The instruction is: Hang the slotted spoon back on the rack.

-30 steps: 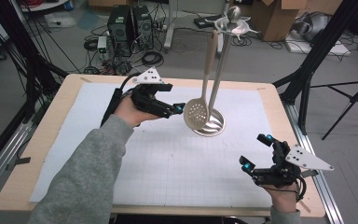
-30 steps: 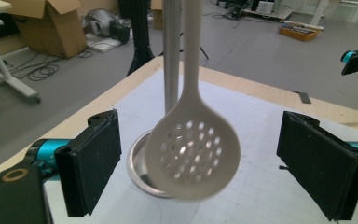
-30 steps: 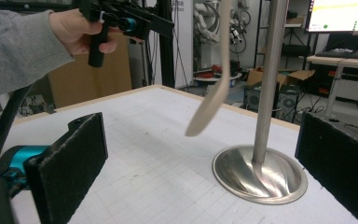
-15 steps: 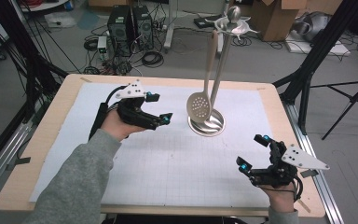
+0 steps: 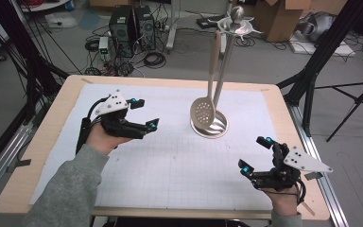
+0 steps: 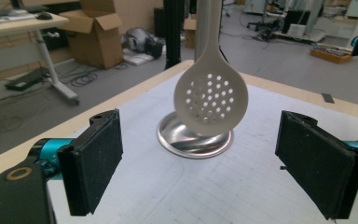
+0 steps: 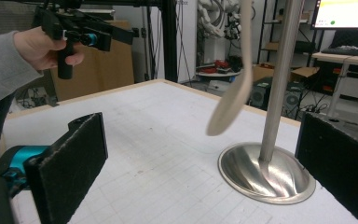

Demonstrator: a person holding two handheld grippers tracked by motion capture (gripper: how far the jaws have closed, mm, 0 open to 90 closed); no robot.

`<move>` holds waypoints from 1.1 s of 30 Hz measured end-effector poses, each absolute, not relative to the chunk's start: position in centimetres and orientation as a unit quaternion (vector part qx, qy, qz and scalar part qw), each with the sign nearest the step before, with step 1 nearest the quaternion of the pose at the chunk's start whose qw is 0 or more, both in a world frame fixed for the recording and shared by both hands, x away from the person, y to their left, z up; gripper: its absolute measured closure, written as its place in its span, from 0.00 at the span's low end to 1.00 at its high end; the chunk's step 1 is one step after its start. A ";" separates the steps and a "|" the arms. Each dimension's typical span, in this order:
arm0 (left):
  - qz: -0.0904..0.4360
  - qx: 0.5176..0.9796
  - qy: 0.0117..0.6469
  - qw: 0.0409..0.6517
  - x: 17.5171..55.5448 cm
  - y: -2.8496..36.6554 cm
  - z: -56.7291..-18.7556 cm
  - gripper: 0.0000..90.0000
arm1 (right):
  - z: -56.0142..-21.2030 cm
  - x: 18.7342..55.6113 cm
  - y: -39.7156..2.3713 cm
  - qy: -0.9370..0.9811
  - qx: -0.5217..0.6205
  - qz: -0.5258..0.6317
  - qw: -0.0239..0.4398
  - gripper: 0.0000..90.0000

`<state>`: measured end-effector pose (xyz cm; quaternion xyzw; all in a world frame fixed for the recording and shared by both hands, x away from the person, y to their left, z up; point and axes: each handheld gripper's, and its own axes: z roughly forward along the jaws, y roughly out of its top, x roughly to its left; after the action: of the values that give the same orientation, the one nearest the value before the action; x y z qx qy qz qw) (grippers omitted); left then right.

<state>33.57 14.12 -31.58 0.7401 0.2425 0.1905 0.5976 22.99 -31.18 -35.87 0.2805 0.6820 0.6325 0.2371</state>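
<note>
A pale slotted spoon (image 5: 205, 108) hangs from a steel utensil stand (image 5: 222, 75) whose round base (image 5: 216, 126) rests at the table's back middle. The spoon's holed bowl (image 6: 210, 99) faces the left gripper view, swung out over the base (image 6: 193, 138). My left gripper (image 5: 144, 113) is open and empty, held above the mat to the spoon's left. Near the front right corner my right gripper (image 5: 256, 155) is open and empty. In the right gripper view the spoon (image 7: 233, 95) hangs edge-on beside the pole (image 7: 279, 79).
A white gridded mat (image 5: 170, 161) covers most of the wooden table (image 5: 52, 137). Black frame posts (image 5: 28, 56) stand at the table's left and right. Computer towers (image 5: 127, 23), cables and cardboard boxes (image 5: 274, 19) lie on the floor beyond.
My left gripper has drawn back leftward from the hanging spoon, empty and open. The spoon now hangs free on the stand. The right gripper has barely moved.
</note>
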 end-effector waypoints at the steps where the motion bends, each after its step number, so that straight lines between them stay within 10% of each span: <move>1: 0.188 0.734 0.245 0.604 33.5 14.5 -31.7 0.17 | -35.9 23.0 -31.2 0.682 0.280 0.632 0.238 0.01; 33: 0.249 0.690 0.294 0.613 29.2 23.3 -36.5 0.16 | -36.1 23.3 -30.7 0.690 0.283 0.625 0.233 0.01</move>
<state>29.24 23.29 -36.47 0.6900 0.2943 0.2489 0.6126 23.29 -30.75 -36.15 0.2829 0.6897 0.6245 0.2328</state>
